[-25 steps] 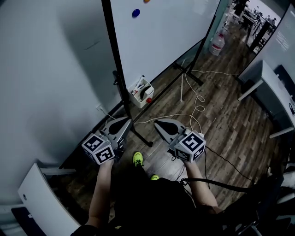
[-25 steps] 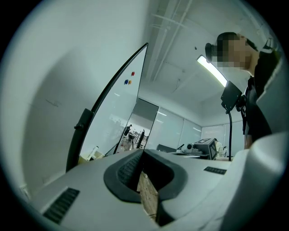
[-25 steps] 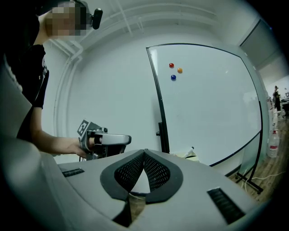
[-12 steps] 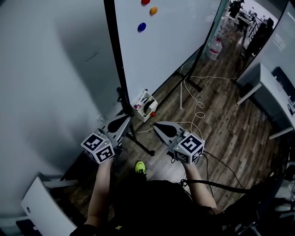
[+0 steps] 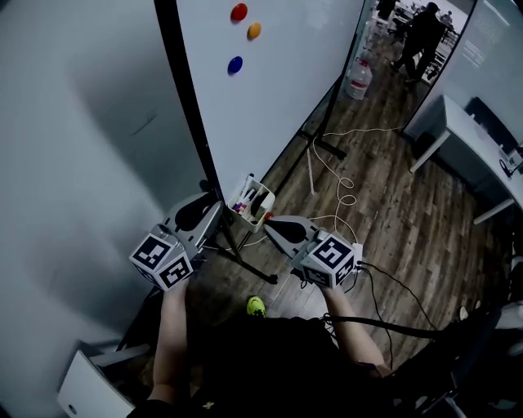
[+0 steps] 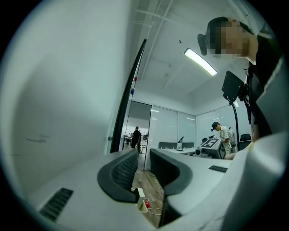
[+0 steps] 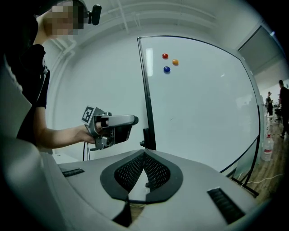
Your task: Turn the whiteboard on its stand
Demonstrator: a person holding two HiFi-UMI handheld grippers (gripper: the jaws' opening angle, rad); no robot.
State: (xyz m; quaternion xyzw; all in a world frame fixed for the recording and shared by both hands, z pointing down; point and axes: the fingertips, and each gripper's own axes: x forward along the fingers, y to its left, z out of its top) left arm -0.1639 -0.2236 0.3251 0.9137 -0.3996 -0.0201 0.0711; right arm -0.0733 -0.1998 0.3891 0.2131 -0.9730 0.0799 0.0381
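Evidently the turn itself is yet to come. In the head view the large white glossy whiteboard in a thin black metal frame stands upright on its black tubular stand on the brown wood-plank floor, close to the pale wall, and neither tool has hold of it. The left tongs sit just beside the frame's near edge. The right tongs are close by, next to the white plastic marker tray. Three small round magnets, red, orange and blue, dot the smooth board.

Seen from the left gripper view, the left tongs have just been opening. Their ribbed dark pads stand apart with only floor showing between them. The whiteboard appears edge-on, a slim black line ahead.

From the right gripper view, the right tongs have their meshed pads meeting at the tips, empty. The board's flat face fills the background, and the left tongs hover next to its frame. Gripping the frame and swinging the board look like what remains.
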